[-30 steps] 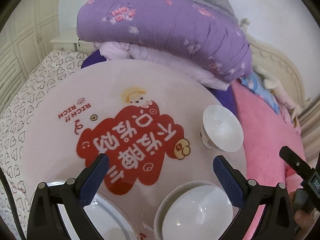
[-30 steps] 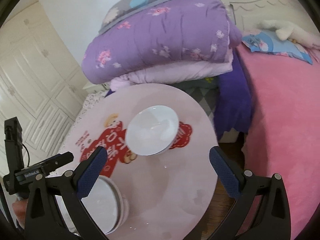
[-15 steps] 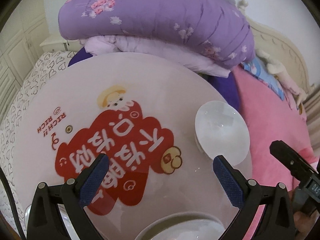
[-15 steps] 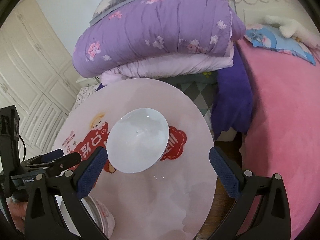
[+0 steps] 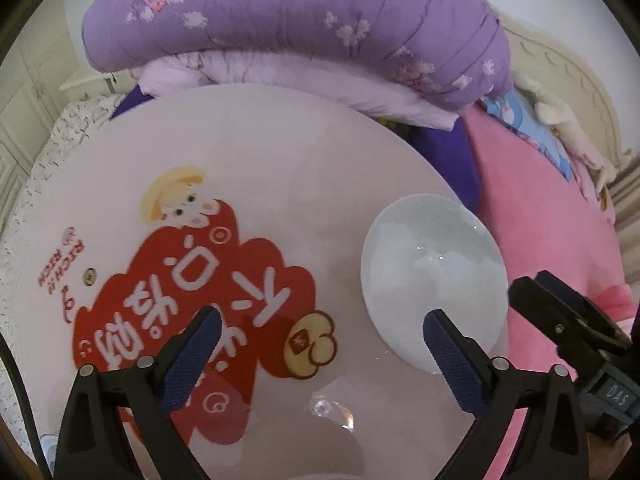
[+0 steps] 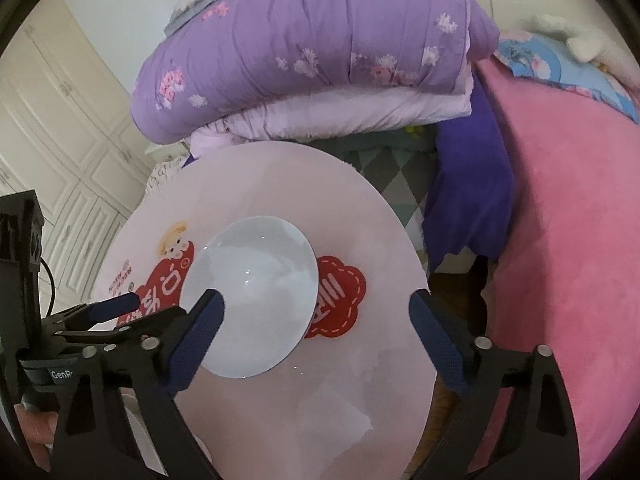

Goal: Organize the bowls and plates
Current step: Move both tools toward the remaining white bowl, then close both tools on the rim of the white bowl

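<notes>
A white bowl (image 5: 432, 284) stands on the round pink table (image 5: 280, 152) near its right edge; it also shows in the right wrist view (image 6: 252, 296). My left gripper (image 5: 320, 356) is open and empty, its right finger just in front of the bowl. My right gripper (image 6: 316, 340) is open and empty, its left finger over the bowl's near left rim. The right gripper's body (image 5: 568, 320) shows right of the bowl in the left wrist view. The left gripper (image 6: 108, 312) shows left of the bowl in the right wrist view.
The table carries a red cartoon print (image 5: 192, 300). Folded purple quilts (image 5: 300, 28) lie on the bed behind the table. A pink blanket (image 6: 568, 240) covers the bed to the right. White cupboard doors (image 6: 52, 120) stand at the left.
Both grippers have moved forward toward the white bowl, which looks larger now. The second bowl and the plate at the near edge have dropped out of the left wrist view.
</notes>
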### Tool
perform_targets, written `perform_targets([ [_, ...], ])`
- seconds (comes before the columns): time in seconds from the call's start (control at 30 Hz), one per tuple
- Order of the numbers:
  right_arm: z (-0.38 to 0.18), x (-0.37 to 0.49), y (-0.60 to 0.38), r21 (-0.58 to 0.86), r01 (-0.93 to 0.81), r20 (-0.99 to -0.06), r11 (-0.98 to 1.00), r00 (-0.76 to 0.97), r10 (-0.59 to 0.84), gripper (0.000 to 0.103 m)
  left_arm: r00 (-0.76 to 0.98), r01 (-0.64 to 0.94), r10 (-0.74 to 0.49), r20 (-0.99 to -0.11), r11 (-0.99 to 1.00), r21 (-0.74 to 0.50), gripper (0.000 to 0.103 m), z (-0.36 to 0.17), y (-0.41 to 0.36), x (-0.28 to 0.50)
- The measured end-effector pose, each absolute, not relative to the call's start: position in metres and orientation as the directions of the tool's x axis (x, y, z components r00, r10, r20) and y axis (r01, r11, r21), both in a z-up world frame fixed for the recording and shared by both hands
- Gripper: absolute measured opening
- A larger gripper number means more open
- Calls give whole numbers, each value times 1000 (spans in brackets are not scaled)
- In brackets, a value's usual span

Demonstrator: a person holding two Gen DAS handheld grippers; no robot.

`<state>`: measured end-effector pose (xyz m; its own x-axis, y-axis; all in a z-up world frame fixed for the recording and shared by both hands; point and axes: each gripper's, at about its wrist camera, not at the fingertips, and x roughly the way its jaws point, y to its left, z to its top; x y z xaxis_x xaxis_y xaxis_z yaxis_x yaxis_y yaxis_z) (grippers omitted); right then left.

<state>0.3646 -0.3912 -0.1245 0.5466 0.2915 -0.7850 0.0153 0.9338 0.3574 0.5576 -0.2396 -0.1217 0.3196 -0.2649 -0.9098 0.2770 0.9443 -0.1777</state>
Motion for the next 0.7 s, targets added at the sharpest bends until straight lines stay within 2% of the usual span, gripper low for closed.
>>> perform_targets([
  [0.17, -132, 371, -390, 368, 11, -795, 930, 522, 309, 83, 241, 278, -293, -925, 934, -223, 70, -139, -249, 571],
  [0.27, -134, 373, -386, 369, -3, -800, 929, 508, 320, 74, 196, 278, -308, -931, 928, -249, 59, -149, -253, 576],
  [0.37, -137, 374, -382, 367, -12, -807, 930, 492, 325, 66, 167, 266, -332, -929, 922, -281, 53, -156, -255, 582],
  [0.47, -142, 379, -380, 371, -11, -814, 929, 476, 331, 54, 163, 263, -340, -926, 920, -291, 43, -158, -256, 587],
  [0.5, -144, 380, -380, 372, -10, -817, 928, 471, 332, 46, 159, 263, -348, -924, 917, -300, 41, -159, -257, 589],
  [0.53, -146, 382, -379, 375, -7, -819, 927, 465, 335, 35, 156, 262, -353, -923, 915, -306, 34, -160, -258, 591],
  [0.6, -151, 386, -378, 387, -4, -822, 922, 451, 347, 21, 146, 267, -370, -917, 908, -324, 21, -162, -260, 595],
  [0.63, -153, 389, -377, 389, -3, -825, 921, 444, 350, 17, 143, 276, -377, -915, 903, -329, 13, -162, -262, 595],
  [0.7, -156, 391, -375, 384, -1, -830, 923, 437, 346, 14, 153, 284, -371, -916, 904, -319, 13, -162, -265, 594],
])
